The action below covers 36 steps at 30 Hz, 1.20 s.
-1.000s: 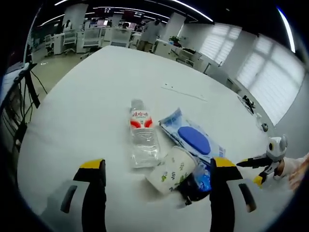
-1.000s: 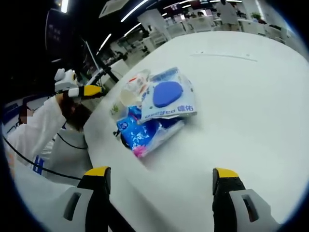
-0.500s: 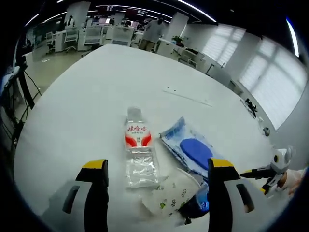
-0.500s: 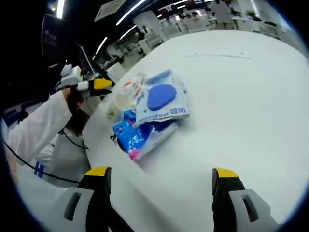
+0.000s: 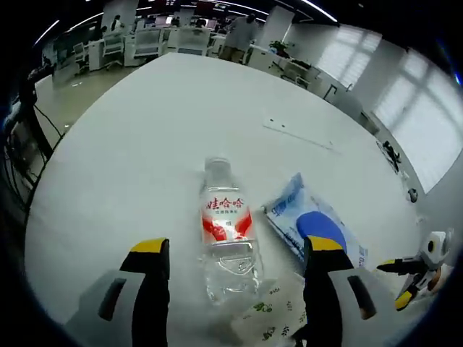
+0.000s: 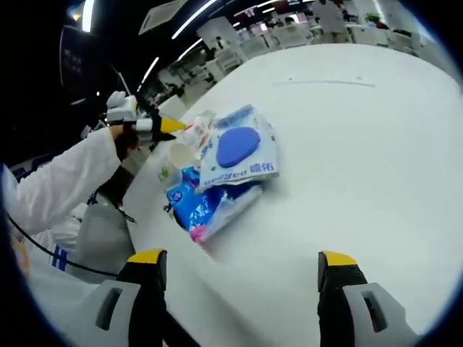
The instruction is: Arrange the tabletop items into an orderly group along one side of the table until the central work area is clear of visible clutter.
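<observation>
My left gripper (image 5: 231,253), jaws open, straddles the water bottle (image 5: 226,231), lying lengthwise between them, cap pointing away.

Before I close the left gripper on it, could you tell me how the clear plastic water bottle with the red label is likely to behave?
The clear plastic water bottle with the red label lies on its side, so it may roll. Its crinkled-looking wall probably yields when squeezed.

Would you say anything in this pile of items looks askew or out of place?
Yes: the water bottle lies on its side, and the paper cup is tipped over against the wipes pack, which overlaps a blue packet near the table edge.
</observation>
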### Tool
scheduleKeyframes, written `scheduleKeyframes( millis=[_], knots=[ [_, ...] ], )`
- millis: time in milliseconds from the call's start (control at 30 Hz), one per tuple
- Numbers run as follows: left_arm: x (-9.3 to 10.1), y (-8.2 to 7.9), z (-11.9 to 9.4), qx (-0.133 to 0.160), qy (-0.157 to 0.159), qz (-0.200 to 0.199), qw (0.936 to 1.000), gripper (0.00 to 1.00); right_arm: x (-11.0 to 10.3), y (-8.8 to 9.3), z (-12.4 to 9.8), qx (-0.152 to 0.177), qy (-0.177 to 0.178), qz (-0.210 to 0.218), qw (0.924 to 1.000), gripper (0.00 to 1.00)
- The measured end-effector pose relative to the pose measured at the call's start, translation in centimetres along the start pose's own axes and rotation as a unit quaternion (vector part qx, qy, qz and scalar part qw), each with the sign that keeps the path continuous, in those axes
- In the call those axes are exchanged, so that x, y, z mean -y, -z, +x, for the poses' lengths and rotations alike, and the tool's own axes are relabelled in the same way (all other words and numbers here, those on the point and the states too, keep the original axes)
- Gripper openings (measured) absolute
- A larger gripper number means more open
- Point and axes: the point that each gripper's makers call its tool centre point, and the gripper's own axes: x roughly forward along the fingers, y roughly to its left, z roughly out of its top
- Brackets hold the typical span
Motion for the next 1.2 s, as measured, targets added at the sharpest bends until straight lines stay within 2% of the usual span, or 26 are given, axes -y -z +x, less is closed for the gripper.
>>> scheduleKeyframes(
  millis=[267, 533, 767, 1000, 1100, 1200],
  knots=[
    [0.6, -1.2, 2.0, -0.009, -0.004, 0.006, 0.9999, 0.72, 0.1, 0.0, 0.2, 0.001, 0.000, 0.007, 1.0000, 0.88],
    [0.2, -0.7, 3.6, -0.041, -0.018, 0.021, 0.9988, 0.70, 0.2, 0.1, 0.2, 0.000, 0.001, 0.012, 0.9999, 0.88],
    [-0.3, -0.2, 4.7, -0.050, -0.027, 0.016, 0.9982, 0.69, 0.3, 0.1, 0.3, -0.002, 0.003, 0.017, 0.9999, 0.87],
    [-0.9, -0.5, 4.6, -0.030, -0.034, 0.002, 0.9989, 0.61, 0.3, 0.2, 0.4, -0.003, 0.001, 0.019, 0.9998, 0.86],
    [-1.6, -0.4, 4.7, -0.021, -0.050, 0.019, 0.9983, 0.51, 0.3, 0.3, 0.6, -0.007, -0.001, 0.018, 0.9998, 0.85],
    [-1.6, -0.7, 5.0, -0.007, -0.040, 0.001, 0.9992, 0.44, 0.2, 0.2, 0.7, -0.008, -0.002, 0.016, 0.9998, 0.85]
  ],
)
